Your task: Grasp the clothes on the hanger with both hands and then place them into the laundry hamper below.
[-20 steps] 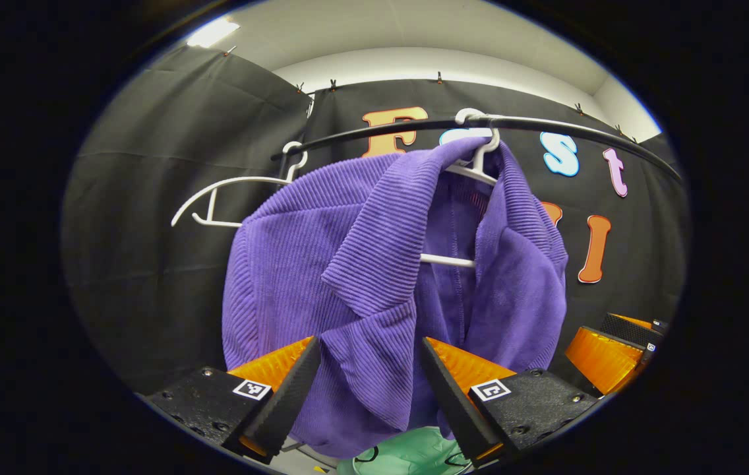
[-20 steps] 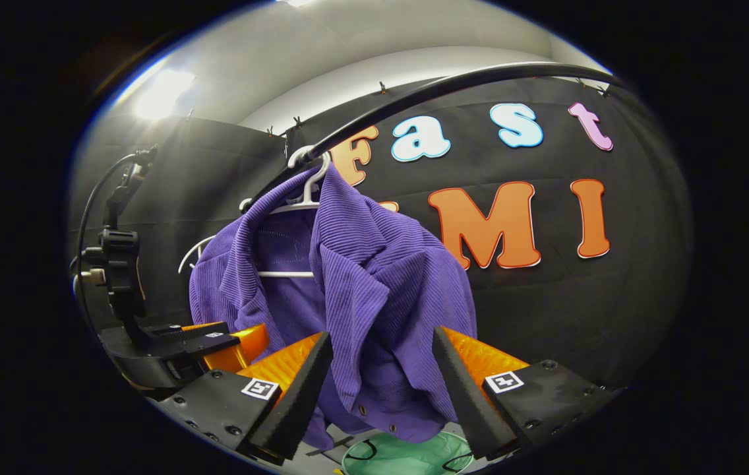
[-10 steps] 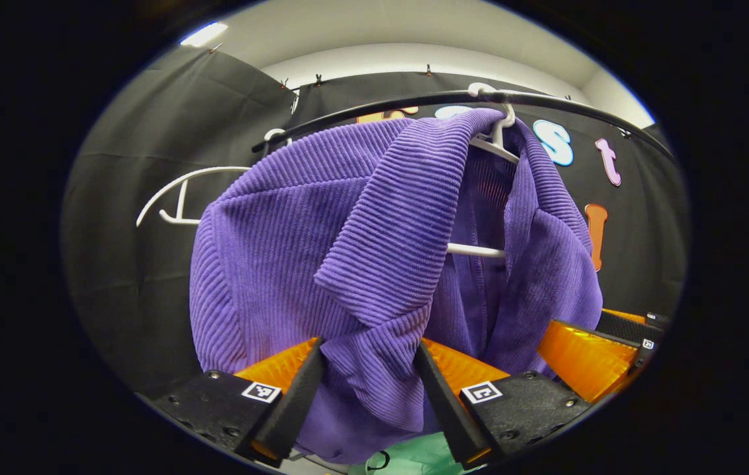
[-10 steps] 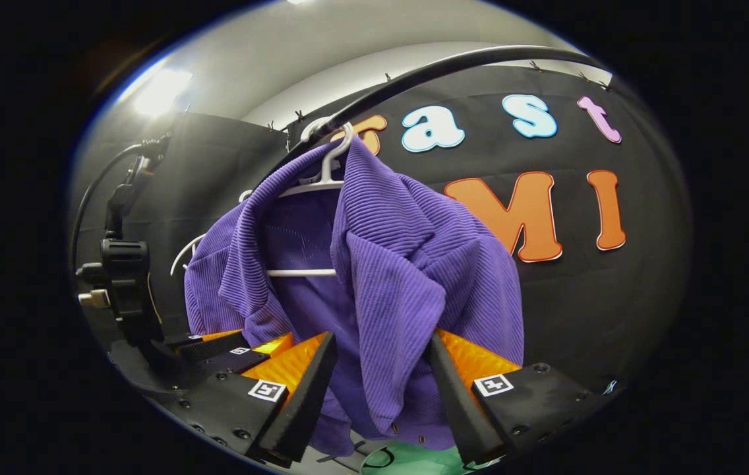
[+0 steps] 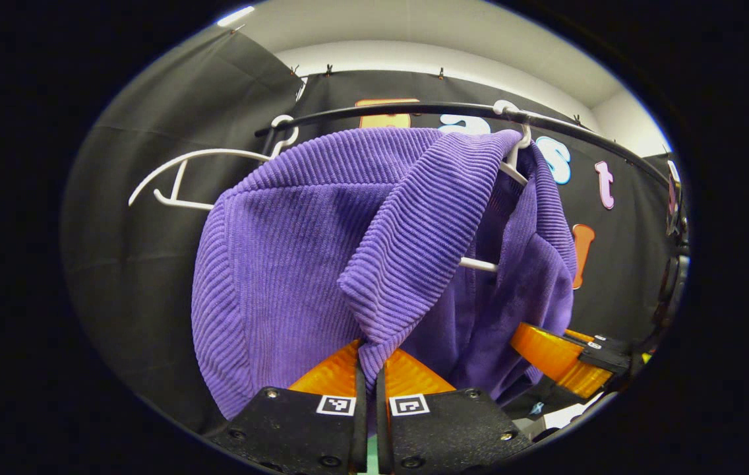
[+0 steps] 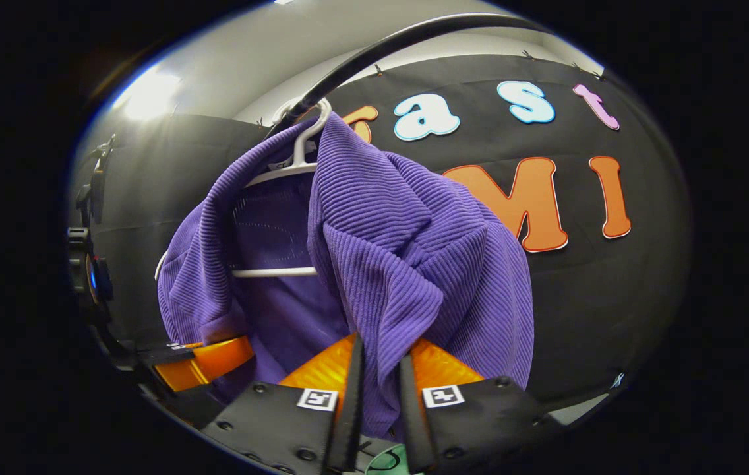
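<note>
Nearest in the left gripper view, the left gripper [image 5: 368, 389] has its two fingers drawn almost together at 6 o'clock, pinching the hanging point of the purple ribbed-knit jacket [image 5: 322, 244]; in the right gripper view the right gripper [image 6: 378, 396] is likewise narrowed onto a fold of the same garment's other front panel, cloth pressed between both fingers. So the two-handed grasp looks made, while the lift off and the drop into the hamper are judged to remain. The jacket hangs on a white plastic hanger [image 6: 282, 175], whose crossbar shows at the middle and whose hook sits on the black curved rail [image 5: 414, 109] at 12 o'clock. A sliver of pale green laundry hamper [image 6: 384, 458] peeks between the right fingers at 6 o'clock, straight below. At 4 o'clock in the left gripper view the other gripper sits just beside the jacket's hem, so the hands are close together. Farther off, an empty white hanger [image 5: 177, 178] hangs at 10 o'clock near the jacket's shoulder and could snag; the rail overhead limits upward travel, while downward there appears to be open room.
</note>
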Tool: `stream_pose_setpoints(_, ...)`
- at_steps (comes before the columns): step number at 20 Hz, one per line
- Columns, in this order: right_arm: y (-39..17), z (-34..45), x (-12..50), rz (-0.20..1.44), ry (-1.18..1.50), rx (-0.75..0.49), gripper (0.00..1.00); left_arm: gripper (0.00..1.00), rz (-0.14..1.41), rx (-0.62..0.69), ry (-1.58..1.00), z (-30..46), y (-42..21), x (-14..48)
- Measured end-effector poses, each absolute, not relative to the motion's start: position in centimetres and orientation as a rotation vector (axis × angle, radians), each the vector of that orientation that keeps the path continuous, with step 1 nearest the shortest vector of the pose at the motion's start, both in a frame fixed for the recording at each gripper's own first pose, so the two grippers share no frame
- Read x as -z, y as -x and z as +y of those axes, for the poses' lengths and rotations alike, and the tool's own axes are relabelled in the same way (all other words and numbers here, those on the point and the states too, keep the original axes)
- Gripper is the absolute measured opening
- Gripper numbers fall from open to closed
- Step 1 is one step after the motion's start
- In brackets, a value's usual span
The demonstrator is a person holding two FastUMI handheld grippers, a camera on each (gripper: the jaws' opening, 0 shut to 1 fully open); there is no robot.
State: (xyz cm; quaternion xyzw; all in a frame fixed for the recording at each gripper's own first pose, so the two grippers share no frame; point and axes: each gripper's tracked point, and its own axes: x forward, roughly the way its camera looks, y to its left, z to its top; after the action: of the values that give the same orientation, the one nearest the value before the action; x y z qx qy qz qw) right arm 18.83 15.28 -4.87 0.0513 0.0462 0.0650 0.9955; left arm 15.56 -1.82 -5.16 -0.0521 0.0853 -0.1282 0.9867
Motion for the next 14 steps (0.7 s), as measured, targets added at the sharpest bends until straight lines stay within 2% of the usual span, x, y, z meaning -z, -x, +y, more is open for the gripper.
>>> stream_pose_setpoints(1,-18.6,14.8,4.2,0.078,-0.113,-0.125,0.16,0.05,0.182,0.278,0.11,-1.8,-15.1,4.9)
stream_pose_setpoints(5,-17.8,13.3,2.7,0.056,-0.139,-0.109,0.17,0.02,0.175,0.34,0.074,-0.9,-13.0,1.9)
stream_pose_setpoints(8,-17.1,11.1,0.3,0.001,-0.148,-0.039,0.17,0.0,0.124,0.381,0.079,-0.5,-11.7,-1.6)
stream_pose_setpoints(9,-16.7,10.8,-0.8,-0.023,-0.152,-0.033,0.07,0.0,0.113,0.39,0.092,-0.2,-11.3,-2.7)
stream_pose_setpoints(10,-16.6,10.4,-1.8,-0.051,-0.15,-0.023,0.14,0.0,0.101,0.393,0.103,0.2,-11.2,-3.7)
stream_pose_setpoints(11,-16.3,10.0,-2.9,-0.085,-0.139,-0.008,0.08,0.0,0.088,0.393,0.11,0.8,-11.1,-4.7)
stream_pose_setpoints(14,-15.7,8.1,-5.9,-0.167,-0.069,0.058,0.07,0.01,0.046,0.377,0.112,2.7,-11.3,-7.2)
